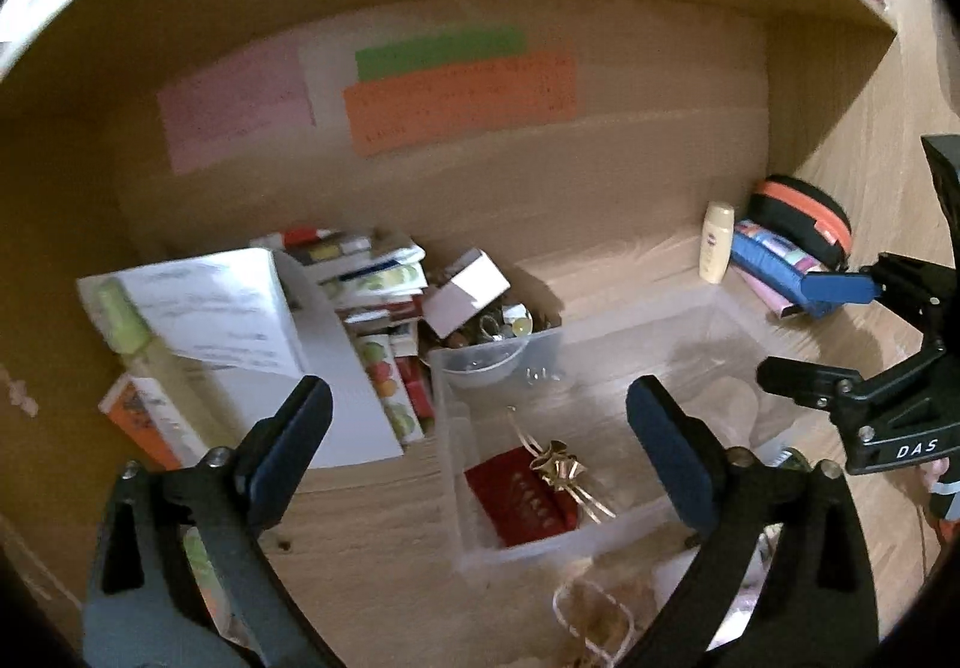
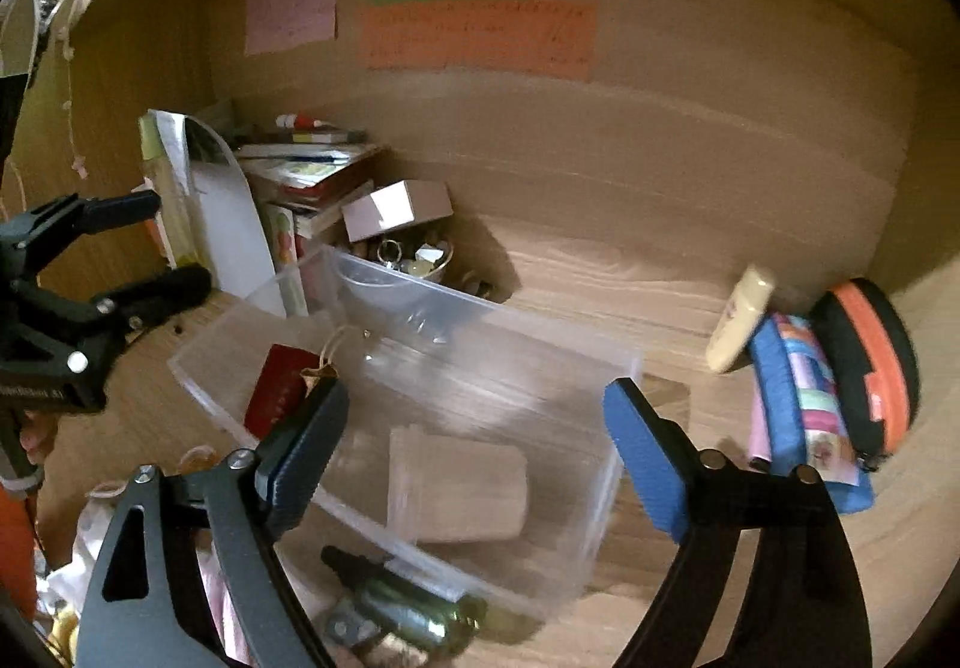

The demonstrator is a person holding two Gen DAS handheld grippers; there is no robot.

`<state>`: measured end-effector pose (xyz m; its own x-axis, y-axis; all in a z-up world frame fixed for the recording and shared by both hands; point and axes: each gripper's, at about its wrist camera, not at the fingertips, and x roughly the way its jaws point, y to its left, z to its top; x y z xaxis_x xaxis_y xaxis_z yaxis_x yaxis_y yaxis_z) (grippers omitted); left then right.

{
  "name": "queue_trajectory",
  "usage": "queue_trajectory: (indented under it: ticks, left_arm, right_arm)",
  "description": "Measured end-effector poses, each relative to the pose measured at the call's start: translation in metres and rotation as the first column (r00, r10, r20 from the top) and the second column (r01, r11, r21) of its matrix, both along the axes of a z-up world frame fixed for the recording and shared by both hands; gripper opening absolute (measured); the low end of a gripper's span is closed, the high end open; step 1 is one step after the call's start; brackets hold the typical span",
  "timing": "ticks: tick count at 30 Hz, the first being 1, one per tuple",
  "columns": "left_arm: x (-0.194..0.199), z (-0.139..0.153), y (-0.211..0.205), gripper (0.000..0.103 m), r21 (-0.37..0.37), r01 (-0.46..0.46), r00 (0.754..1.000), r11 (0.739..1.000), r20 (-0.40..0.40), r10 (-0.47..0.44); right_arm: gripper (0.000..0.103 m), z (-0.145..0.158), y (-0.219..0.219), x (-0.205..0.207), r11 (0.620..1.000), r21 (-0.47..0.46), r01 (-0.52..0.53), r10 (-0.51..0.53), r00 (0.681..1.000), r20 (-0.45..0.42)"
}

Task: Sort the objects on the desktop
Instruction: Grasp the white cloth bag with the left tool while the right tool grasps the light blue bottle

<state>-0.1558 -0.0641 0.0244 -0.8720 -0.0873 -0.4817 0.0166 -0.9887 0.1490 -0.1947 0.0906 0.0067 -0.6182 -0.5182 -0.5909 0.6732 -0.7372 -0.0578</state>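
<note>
Both tongs, left (image 1: 480, 428) and right (image 2: 480, 428), hung spread and empty above the clear plastic bin (image 2: 540, 344); the red envelope (image 1: 522, 500) lay nearer the left.

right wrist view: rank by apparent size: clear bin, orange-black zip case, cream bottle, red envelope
1. clear bin
2. orange-black zip case
3. cream bottle and red envelope: similar, and the envelope is partly hidden, so unranked.

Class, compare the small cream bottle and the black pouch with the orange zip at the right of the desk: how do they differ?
The cream bottle is pale, slim and rigid; the black pouch is dark, rounded and soft-looking with an orange zip band. The bottle stands left of the pouch, nearer the clear bin. Both rest by the back panel, untouched.
</note>
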Motion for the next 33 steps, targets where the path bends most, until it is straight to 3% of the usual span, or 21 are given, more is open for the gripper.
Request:
queue_trajectory:
  ticks: [5,10,13,22,33]
  left_arm:
    - [0.038,0.010,0.002,0.102,-0.009,-0.003,0.999,1.000,-0.052,0.003]
    - [0.063,0.004,0.005,0.102,-0.019,-0.011,0.999,1.000,-0.053,0.010]
    - [0.074,-0.007,0.007,0.102,0.006,0.002,1.000,1.000,-0.016,-0.002]
    - [0.109,-0.054,0.020,0.102,-0.009,-0.004,0.996,1.000,0.085,0.005]
    - [0.128,-0.116,0.035,0.102,0.103,0.036,0.963,0.994,0.264,-0.062]
  right_arm:
    - [0.087,0.010,0.020,0.020,1.000,-0.013,0.009,-0.009,1.000,-0.023]
    - [0.094,0.012,0.039,0.044,0.999,-0.041,0.015,-0.017,0.999,-0.034]
    - [0.094,0.008,0.046,0.057,0.999,-0.047,0.012,-0.014,0.999,-0.040]
    - [0.095,-0.014,0.061,0.084,1.000,-0.018,0.025,-0.025,0.999,-0.023]
    - [0.095,-0.060,0.087,0.113,0.999,0.053,-0.003,0.000,0.998,0.061]
